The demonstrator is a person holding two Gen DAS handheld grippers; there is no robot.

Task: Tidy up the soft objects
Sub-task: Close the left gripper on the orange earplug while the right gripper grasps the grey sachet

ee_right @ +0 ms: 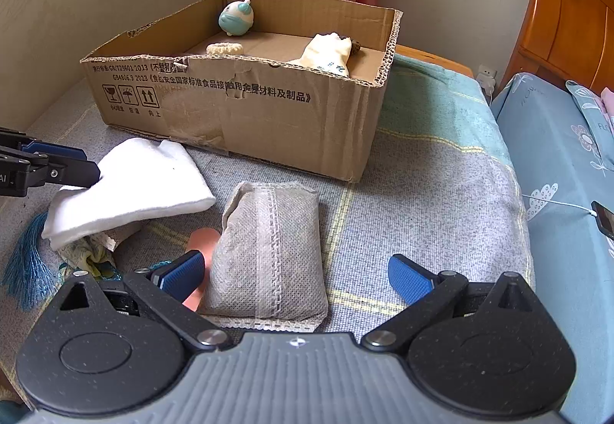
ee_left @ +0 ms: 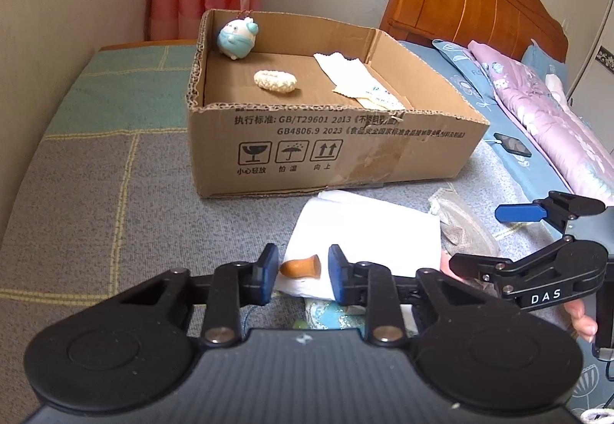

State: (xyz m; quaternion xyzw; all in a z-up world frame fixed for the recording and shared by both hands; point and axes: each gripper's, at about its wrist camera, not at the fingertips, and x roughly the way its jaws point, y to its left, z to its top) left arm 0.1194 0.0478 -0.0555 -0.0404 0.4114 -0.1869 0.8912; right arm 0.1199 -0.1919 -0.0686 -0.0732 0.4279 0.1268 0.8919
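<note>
**Left tongs drawn narrow over the white cloth; right tongs wide by the grey bag**

A pink shape (ee_right: 201,240) is half hidden between the grey woven sachet bag with a lace strip (ee_right: 268,251) and the right tongs' near pad, and cannot be identified. A blue tassel (ee_right: 27,270) and a patterned scrap are partly covered by the folded white cloth (ee_left: 364,228).

The left gripper (ee_left: 303,268) is seen with its jaws drawn narrow just above that cloth. A small orange-brown stub (ee_left: 301,266) is framed in the gap, but whether it is pinched cannot be told.

The right gripper (ee_right: 295,276) is held wide open with nothing gripped, and the grey bag lies on the bedspread between its fingers.

Behind them stands the open brown cardboard box (ee_left: 307,140). A blue-and-white plush toy (ee_left: 236,36), a cream knitted ring (ee_left: 274,80) and a white pouch (ee_left: 345,75) are already laid in it.
</note>
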